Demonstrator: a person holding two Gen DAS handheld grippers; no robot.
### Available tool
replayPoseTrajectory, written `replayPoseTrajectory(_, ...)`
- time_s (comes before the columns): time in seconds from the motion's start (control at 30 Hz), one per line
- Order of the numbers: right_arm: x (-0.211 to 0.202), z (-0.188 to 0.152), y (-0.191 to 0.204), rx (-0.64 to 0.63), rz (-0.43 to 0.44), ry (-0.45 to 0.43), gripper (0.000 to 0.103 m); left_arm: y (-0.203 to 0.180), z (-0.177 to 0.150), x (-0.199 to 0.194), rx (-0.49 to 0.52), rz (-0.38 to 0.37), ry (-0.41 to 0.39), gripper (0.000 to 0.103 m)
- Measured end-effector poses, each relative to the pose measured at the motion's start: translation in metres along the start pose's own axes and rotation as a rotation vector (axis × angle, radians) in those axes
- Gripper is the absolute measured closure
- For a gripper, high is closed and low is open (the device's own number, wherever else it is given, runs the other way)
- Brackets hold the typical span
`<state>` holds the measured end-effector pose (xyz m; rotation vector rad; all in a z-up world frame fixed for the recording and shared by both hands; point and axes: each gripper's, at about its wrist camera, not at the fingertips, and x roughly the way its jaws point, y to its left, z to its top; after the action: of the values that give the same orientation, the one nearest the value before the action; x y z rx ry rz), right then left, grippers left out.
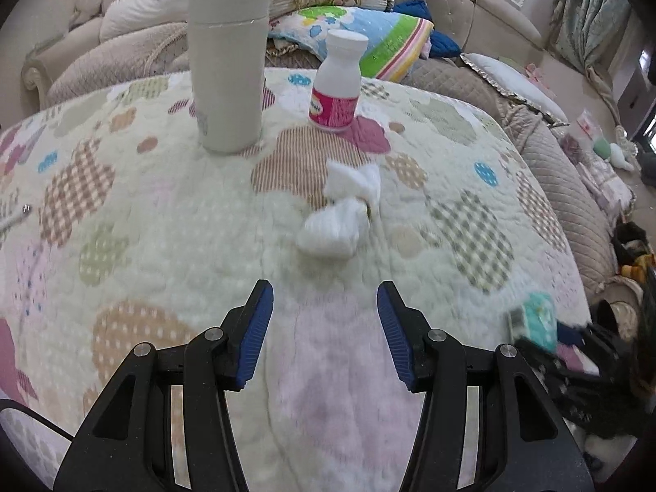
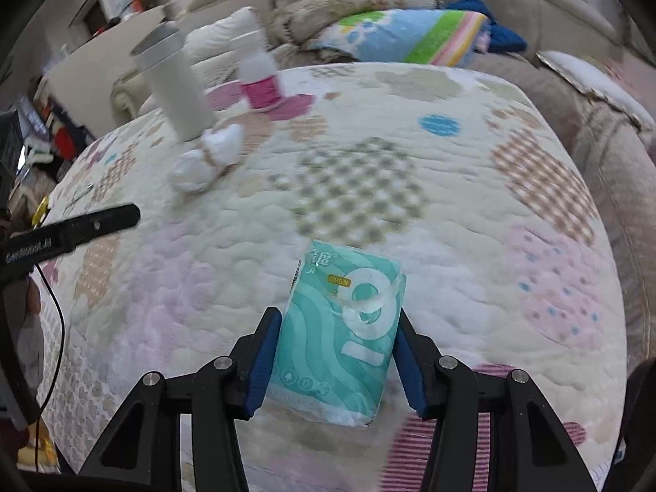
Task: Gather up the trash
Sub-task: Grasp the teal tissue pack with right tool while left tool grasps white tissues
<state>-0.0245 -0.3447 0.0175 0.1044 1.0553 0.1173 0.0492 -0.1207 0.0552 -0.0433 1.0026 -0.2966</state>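
Note:
A crumpled white tissue [image 1: 340, 213] lies on the patchwork quilt [image 1: 164, 225], a short way ahead of my left gripper [image 1: 324, 291]. That gripper hovers over the quilt, open, with nothing between its blue pads. In the right wrist view a teal tissue pack [image 2: 340, 340] marked OPEN rests on the quilt [image 2: 471, 205]. My right gripper [image 2: 338, 315] is shut on it, one blue pad against each long side. The same tissue [image 2: 209, 160] shows far left there. The pack [image 1: 533, 315] appears blurred at the right edge of the left wrist view.
A tall pale tumbler [image 1: 227, 65] and a white bottle with a pink label [image 1: 338, 82] stand at the far side of the quilt, behind the tissue. Sofas with cushions and a striped pillow [image 1: 369, 37] ring the quilt. The left gripper's black arm [image 2: 82, 225] reaches in from the left.

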Motion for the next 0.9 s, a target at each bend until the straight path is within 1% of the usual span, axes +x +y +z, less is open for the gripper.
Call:
replayPoseTrajectory(0.1,0.0,-0.003,-0.009,0.024,0.018,-0.001,0.051,-0.006,0.012,0.007,0.012,0.025,-0.019,0.052)
replayPoseTrajectory(0.3,-0.002,-0.005,-0.007,0.006,0.024,-0.017,0.05,-0.015,0.033,0.023,0.044,0.045,-0.023,0.051)
replayPoseTrajectory(0.5,-0.002,-0.006,-0.007,-0.001,0.026,-0.025,0.048,-0.022,0.044,0.047,0.057,0.034,0.024,0.051)
replayPoseTrajectory(0.6,-0.002,-0.007,-0.004,-0.013,0.019,-0.031,0.047,-0.021,0.046,0.06,0.051,0.048,0.052,0.051)
replayPoseTrajectory(0.77,-0.002,-0.008,-0.006,-0.014,0.036,-0.038,0.047,-0.008,0.045,0.069,-0.017,0.02,0.089,0.052)
replayPoseTrajectory(0.8,-0.002,-0.008,-0.007,-0.011,0.042,-0.039,0.047,-0.005,0.045,0.068,-0.032,0.01,0.087,0.061)
replayPoseTrajectory(0.83,-0.003,-0.009,-0.007,-0.01,0.045,-0.039,0.047,-0.003,0.044,0.065,-0.039,0.007,0.08,0.065)
replayPoseTrajectory(0.87,-0.004,-0.009,-0.007,-0.011,0.047,-0.038,0.048,-0.002,0.043,0.062,-0.041,-0.001,0.076,0.066)
replayPoseTrajectory(0.9,-0.005,-0.01,-0.007,-0.013,0.047,-0.038,0.049,-0.002,0.041,0.059,-0.044,-0.005,0.072,0.07)
